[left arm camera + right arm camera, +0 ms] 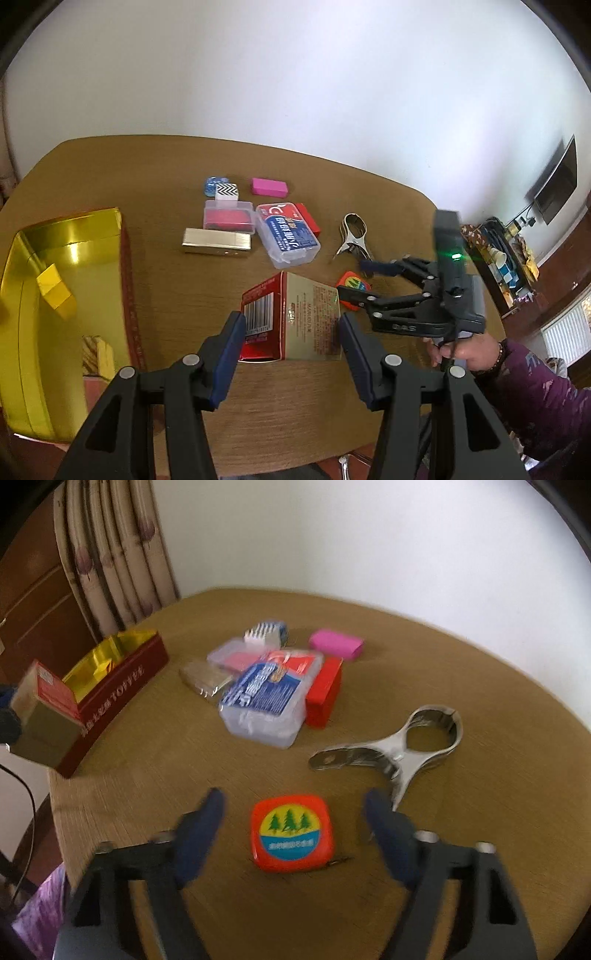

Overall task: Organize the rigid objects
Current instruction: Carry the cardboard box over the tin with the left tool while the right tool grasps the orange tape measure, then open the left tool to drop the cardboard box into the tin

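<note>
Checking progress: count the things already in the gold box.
2: a yellow block mid-box, and a striped wooden block by the right wall. The gold box is partly cut off, so more may be hidden.

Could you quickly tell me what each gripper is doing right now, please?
Left gripper: shut on the red and gold box.
Right gripper: open, straddling the orange tape measure, not gripping it.

Black gripper, blue pads, purple sleeve

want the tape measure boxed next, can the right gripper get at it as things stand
Probably yes: the right gripper is open with the orange tape measure lying flat between its fingers, nothing on top. The metal clip sits close beside but apart.
</note>
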Action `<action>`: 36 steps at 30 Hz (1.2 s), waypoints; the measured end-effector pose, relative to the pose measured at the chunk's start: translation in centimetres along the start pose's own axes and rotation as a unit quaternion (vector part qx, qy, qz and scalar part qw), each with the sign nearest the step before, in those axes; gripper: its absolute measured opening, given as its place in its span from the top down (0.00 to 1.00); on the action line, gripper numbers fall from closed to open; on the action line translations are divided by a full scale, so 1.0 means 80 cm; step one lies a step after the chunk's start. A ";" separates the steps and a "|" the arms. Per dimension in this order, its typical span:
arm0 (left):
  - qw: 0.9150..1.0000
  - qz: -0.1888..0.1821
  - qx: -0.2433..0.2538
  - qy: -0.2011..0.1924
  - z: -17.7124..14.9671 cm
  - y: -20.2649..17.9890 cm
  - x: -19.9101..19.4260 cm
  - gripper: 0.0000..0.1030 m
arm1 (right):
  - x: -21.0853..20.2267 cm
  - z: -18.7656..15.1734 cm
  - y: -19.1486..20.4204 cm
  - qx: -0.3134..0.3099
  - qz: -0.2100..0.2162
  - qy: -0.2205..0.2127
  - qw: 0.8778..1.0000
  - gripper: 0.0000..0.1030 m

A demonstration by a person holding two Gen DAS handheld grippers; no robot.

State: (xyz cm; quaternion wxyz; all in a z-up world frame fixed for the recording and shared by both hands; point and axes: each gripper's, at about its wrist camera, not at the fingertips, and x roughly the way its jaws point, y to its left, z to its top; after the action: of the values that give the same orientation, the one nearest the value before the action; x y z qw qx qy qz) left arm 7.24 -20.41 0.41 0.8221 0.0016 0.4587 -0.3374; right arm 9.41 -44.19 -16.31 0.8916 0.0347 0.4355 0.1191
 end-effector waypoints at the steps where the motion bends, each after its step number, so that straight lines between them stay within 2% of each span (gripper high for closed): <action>1: 1.000 0.004 -0.004 -0.003 -0.001 0.005 -0.006 0.48 | 0.003 -0.003 0.003 -0.003 -0.005 0.012 1.000 0.42; 5: 1.000 0.018 -0.012 -0.007 -0.004 0.018 -0.019 0.48 | 0.011 -0.009 0.008 -0.014 -0.011 0.018 1.000 0.45; 7: 1.000 0.024 -0.017 -0.008 -0.005 0.024 -0.027 0.48 | 0.010 -0.009 0.008 -0.014 -0.017 0.016 1.000 0.57; 11: 0.999 0.039 -0.025 -0.012 -0.008 0.039 -0.044 0.48 | 0.006 -0.011 0.009 -0.014 -0.020 0.009 1.000 0.58; 14: 0.997 0.063 -0.031 -0.025 -0.005 0.055 -0.064 0.48 | -0.006 -0.023 0.016 -0.011 -0.014 -0.019 1.000 0.58; 21: 0.986 0.145 -0.077 -0.021 0.011 0.142 -0.085 0.48 | -0.019 -0.030 0.017 -0.002 -0.011 -0.047 0.999 0.58; 26: 0.983 0.163 -0.088 -0.018 0.040 0.186 -0.062 0.48 | -0.020 -0.030 0.015 0.003 -0.008 -0.050 0.999 0.58; 28: 0.981 0.172 -0.087 -0.010 0.060 0.201 -0.037 0.48 | -0.020 -0.030 0.013 0.008 -0.007 -0.051 0.999 0.58; 32: 0.979 0.185 -0.086 0.008 0.084 0.213 0.011 0.48 | -0.020 -0.030 0.009 0.015 -0.006 -0.052 0.998 0.58; 36: 0.974 0.215 -0.063 0.026 0.095 0.209 0.048 0.47 | -0.016 -0.026 0.009 0.015 -0.002 -0.049 0.999 0.58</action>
State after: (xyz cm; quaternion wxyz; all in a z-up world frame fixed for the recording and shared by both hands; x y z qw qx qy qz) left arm 23.58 -11.98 -3.21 0.8615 0.0577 0.4893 -0.1230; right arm 6.85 -43.93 -16.49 0.9116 0.0528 0.3930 0.1088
